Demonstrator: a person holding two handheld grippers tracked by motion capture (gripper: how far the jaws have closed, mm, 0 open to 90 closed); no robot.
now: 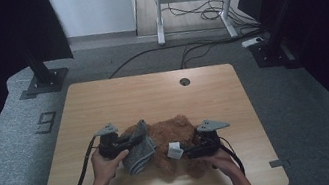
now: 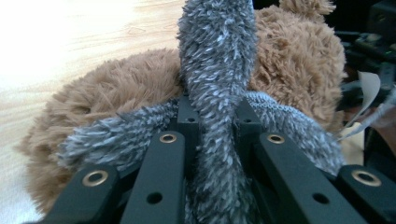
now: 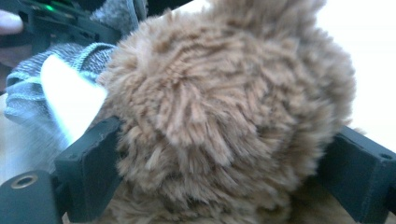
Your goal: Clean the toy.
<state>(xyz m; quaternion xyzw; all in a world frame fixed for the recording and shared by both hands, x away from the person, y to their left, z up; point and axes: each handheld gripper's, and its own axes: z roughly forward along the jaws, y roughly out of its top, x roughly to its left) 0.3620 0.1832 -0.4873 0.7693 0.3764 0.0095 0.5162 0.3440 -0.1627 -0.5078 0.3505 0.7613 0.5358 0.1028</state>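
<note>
The left gripper (image 2: 215, 122) has its jaws clamped on the grey cloth (image 2: 217, 60). The right gripper (image 3: 224, 154) stands wide open, the bear (image 3: 224, 107) between its jaws.

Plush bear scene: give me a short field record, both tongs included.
surface: wooden table
main item: brown plush bear, lying on the table
second item: grey fuzzy garment, draped against the bear
left tongs: shut on a fold of the grey fuzzy garment
right tongs: open, jaws wide on either side of a rounded part of the bear; contact on the right side unclear
tag: white label on the bear, near the right tongs
hands: one on each tool, entering from the bottom of the high view
</note>
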